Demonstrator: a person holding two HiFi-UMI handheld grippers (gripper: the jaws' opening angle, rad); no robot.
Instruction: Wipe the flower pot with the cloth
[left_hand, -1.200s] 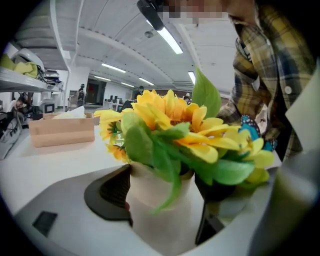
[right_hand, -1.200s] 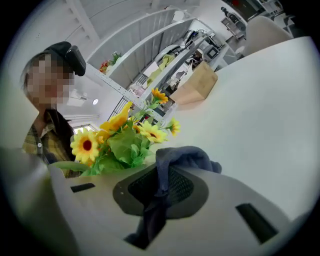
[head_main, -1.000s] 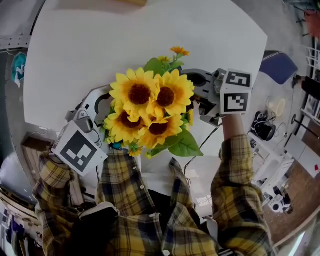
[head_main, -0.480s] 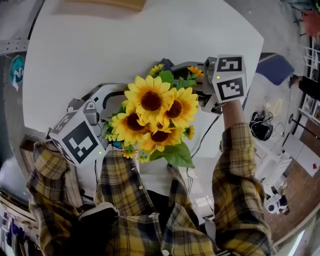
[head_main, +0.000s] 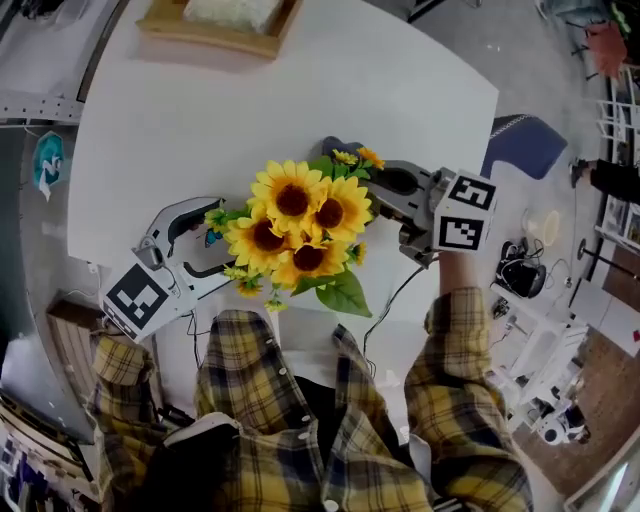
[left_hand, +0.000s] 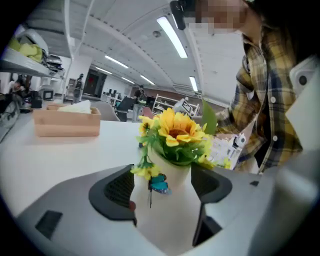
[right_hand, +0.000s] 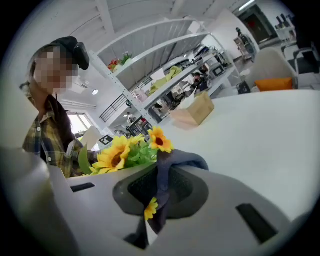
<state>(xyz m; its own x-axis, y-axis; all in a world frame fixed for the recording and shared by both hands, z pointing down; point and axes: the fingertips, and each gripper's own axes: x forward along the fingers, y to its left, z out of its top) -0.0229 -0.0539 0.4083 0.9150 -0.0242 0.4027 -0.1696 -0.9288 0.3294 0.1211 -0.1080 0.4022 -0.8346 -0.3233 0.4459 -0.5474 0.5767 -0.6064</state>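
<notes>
Yellow sunflowers (head_main: 293, 228) stand in a white flower pot (left_hand: 167, 202) with a small blue butterfly (left_hand: 159, 184) on its side. The pot sits near the front edge of the white table (head_main: 400, 90). My left gripper (head_main: 212, 240) reaches in from the left. Its jaws have just been closing, the pot fills the gap between them and both pads (left_hand: 117, 192) lie against its sides. My right gripper (head_main: 372, 185) is at the flowers' right, shut on a dark blue cloth (right_hand: 161, 172) that bunches beside the blooms (head_main: 333, 149).
A wooden tray (head_main: 222, 25) with white material sits at the table's far side, also seen as a tray (left_hand: 66, 122). A blue chair (head_main: 520, 140) stands off the table's right. A cable (head_main: 385, 300) hangs over the front edge.
The view has tipped so the tray now shows at the top. The left gripper has drawn out to the left of the flowers. The right gripper still holds the cloth by the blooms.
</notes>
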